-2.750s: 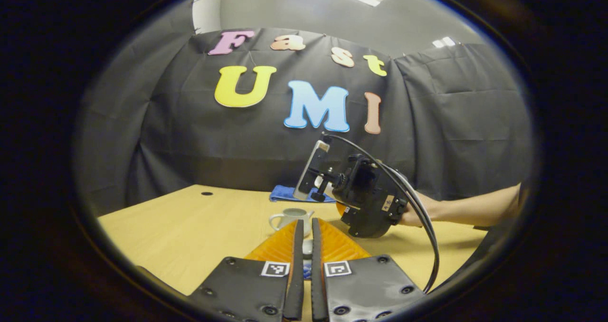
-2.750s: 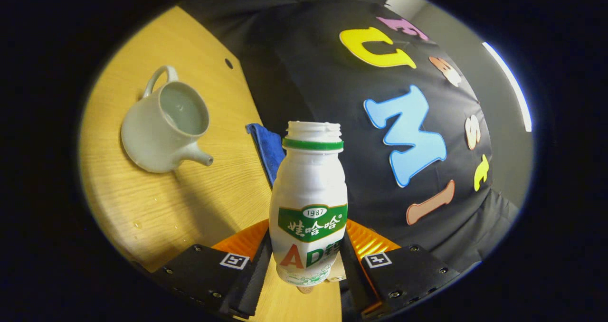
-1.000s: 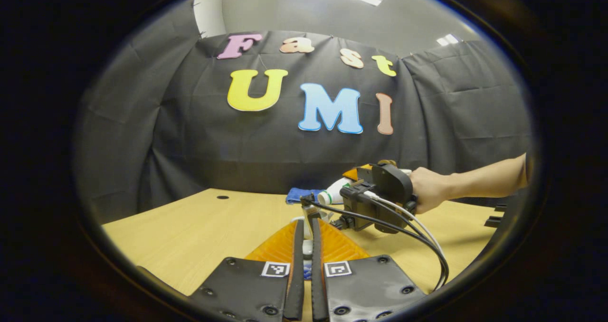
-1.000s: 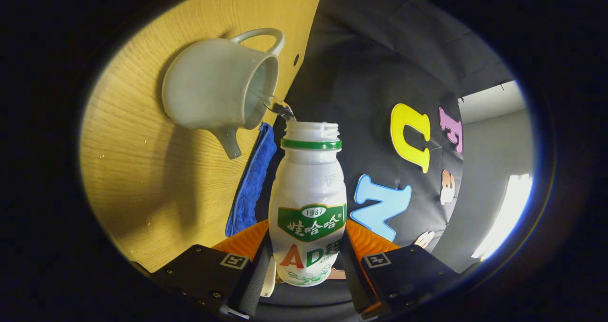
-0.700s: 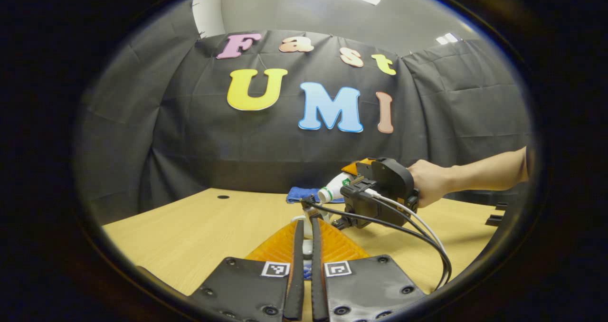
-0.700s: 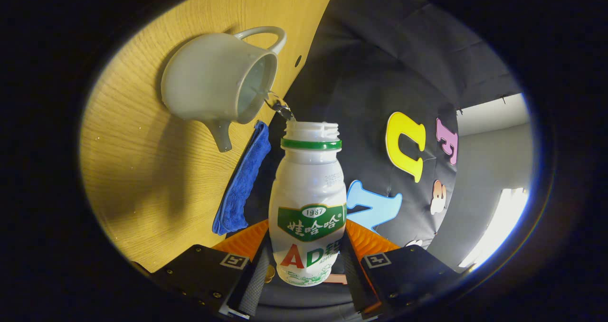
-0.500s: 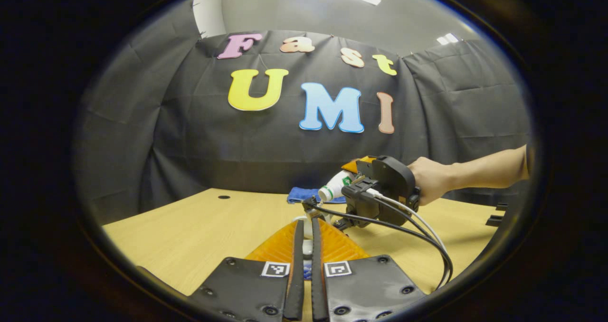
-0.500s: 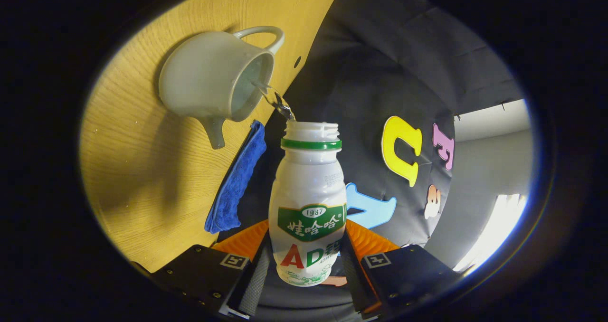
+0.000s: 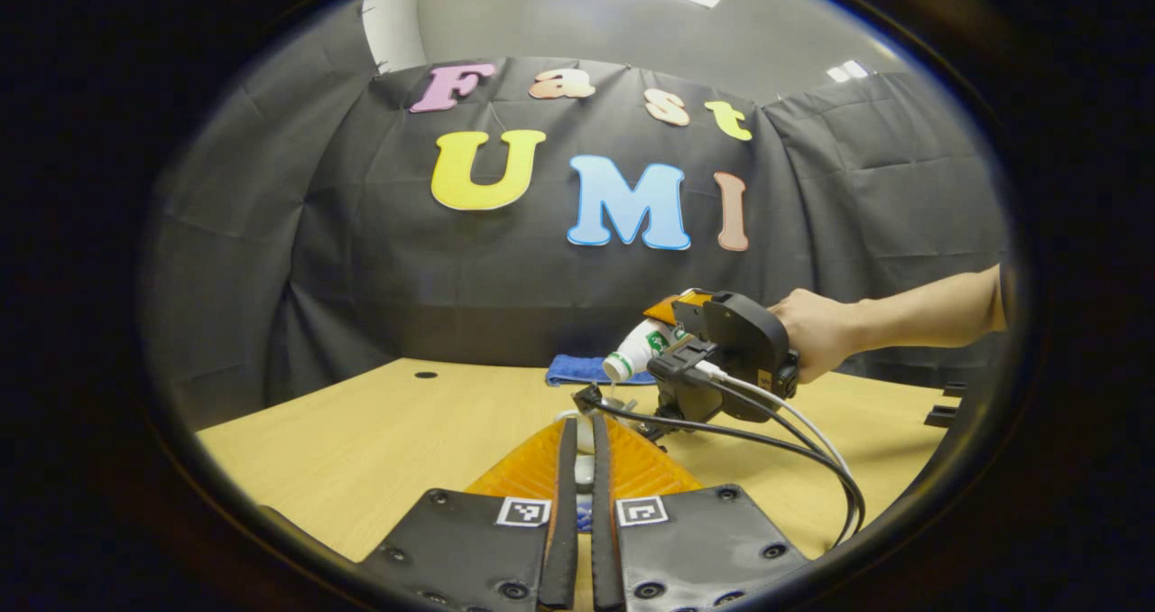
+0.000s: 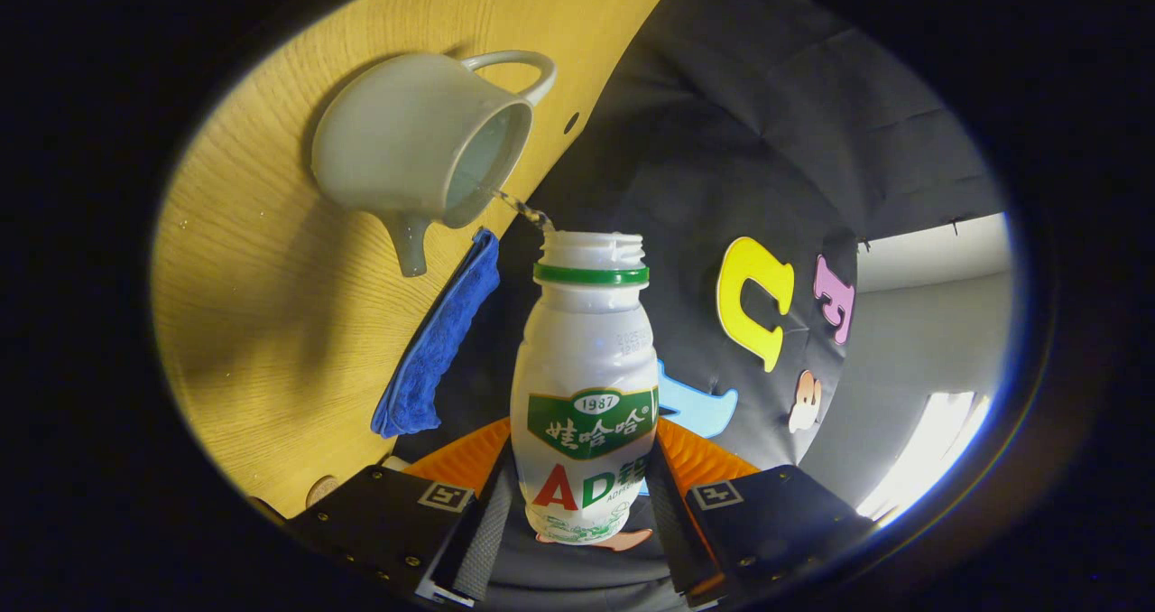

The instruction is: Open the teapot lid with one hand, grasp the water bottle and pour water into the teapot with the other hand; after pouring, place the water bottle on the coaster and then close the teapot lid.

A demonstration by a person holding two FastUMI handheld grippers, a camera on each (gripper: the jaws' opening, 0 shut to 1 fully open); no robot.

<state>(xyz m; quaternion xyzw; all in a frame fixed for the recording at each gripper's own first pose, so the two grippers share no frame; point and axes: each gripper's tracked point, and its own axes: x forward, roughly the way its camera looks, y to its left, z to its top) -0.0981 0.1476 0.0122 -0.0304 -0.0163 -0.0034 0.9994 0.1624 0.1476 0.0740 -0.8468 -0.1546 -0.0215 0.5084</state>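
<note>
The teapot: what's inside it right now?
The teapot stands lidless, and a thin stream of water runs from the water bottle into its mouth. The inside looks pale and wet; how full it is cannot be told, since its wall hides the bottom.

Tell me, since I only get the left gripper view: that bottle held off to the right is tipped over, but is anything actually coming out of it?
Observer: Yes. In the right gripper view a thin stream of water runs from the bottle mouth to the teapot.
Operator: Is the pot open, then?
Observer: Its top is open, with no lid on it.
Operator: And the blue thing at the back?
Observer: A blue cloth lying on the table, close beside the teapot's spout.
</note>
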